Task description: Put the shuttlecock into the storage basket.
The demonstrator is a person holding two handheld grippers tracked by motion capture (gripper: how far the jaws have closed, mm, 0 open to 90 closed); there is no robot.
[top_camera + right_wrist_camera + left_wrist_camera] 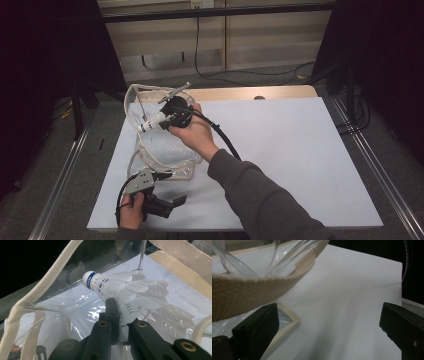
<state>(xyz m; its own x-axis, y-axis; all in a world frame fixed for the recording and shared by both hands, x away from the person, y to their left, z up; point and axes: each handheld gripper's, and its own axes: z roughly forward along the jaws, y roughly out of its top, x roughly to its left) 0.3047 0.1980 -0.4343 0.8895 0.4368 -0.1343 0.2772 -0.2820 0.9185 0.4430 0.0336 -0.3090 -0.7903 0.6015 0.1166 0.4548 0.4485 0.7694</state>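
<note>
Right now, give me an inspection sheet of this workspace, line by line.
Surface: white sheet covers a wooden table; bare apart from the job's things.
Job's things: clear plastic bag with beige trim lies at the sheet's left side, mouth held up; white shuttlecock with a blue band, cork pointing into the bag.
Clutter: nothing seen.
Grippers: right tool is shut on the shuttlecock's feathers, over the bag's mouth; left tool stands open, one jaw under the bag's beige strap.
Cables: black cable trails from the right tool across the sheet; another runs along the floor behind.
Surroundings: dark curtains either side, metal rails along the floor, pale wall behind.
</note>
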